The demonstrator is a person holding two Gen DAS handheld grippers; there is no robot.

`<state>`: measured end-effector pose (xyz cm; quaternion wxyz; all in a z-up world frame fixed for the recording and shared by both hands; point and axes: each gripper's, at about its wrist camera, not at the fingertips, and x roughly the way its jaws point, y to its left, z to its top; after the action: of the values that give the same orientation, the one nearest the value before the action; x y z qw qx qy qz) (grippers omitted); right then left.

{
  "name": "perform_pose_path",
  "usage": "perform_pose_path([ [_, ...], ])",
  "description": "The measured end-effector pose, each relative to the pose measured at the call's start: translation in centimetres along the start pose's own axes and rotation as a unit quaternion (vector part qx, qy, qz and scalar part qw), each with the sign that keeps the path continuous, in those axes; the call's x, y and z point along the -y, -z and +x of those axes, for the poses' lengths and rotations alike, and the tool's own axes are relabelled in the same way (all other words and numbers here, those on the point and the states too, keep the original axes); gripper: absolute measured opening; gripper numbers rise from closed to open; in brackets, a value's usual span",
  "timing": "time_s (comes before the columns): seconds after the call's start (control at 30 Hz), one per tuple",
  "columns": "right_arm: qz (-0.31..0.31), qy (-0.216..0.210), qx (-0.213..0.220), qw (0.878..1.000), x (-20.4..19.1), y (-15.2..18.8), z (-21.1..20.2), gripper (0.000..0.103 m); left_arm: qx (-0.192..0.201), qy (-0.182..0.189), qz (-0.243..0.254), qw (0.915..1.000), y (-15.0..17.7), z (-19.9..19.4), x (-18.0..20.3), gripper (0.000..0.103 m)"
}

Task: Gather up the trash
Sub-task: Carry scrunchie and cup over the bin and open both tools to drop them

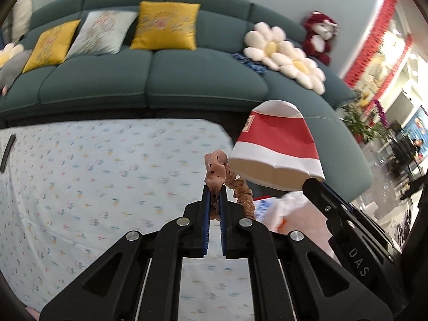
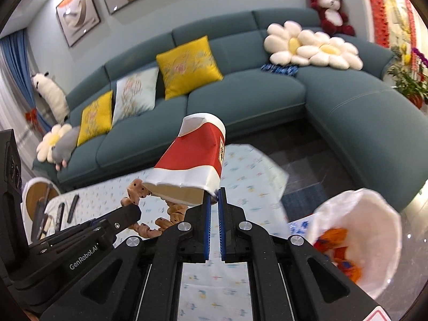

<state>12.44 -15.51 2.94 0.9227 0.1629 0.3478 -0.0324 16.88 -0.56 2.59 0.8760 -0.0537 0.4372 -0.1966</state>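
My left gripper is shut on a crumpled brown scrunchie-like strip with dark dots, held above the table. It also shows in the right wrist view, left of the cup. My right gripper is shut on the rim of a crushed red and white paper cup, mouth toward the camera. The cup hangs just right of the brown strip in the left wrist view. A white trash bag with orange and blue scraps inside stands open at lower right.
A table with a light floral cloth lies below both grippers. A teal sofa with yellow and pale cushions, flower pillows and plush toys runs behind it. Dark remotes lie at the table's far left. Dark floor lies right of the table.
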Motion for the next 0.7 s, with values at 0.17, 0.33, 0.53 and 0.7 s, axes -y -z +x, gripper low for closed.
perform_pose_path([
  [0.17,0.019,0.017,0.033,0.999,4.0,-0.5,-4.7,0.005,0.007,0.025,0.036,0.9990,0.9,-1.4,5.6,0.006],
  [0.33,0.044,0.034,0.056,0.997,8.4,-0.4,-8.2,0.005,0.006,0.047,0.067,0.9966,2.0,-1.9,10.3,0.006],
  [0.53,0.072,0.056,0.073,0.993,13.5,0.5,-11.1,0.005,-0.002,0.061,0.102,0.9929,3.6,-1.5,15.2,0.006],
  [0.7,0.103,0.071,0.076,0.989,17.6,1.9,-12.1,0.005,-0.011,0.069,0.125,0.9897,5.0,-0.4,18.2,0.006],
])
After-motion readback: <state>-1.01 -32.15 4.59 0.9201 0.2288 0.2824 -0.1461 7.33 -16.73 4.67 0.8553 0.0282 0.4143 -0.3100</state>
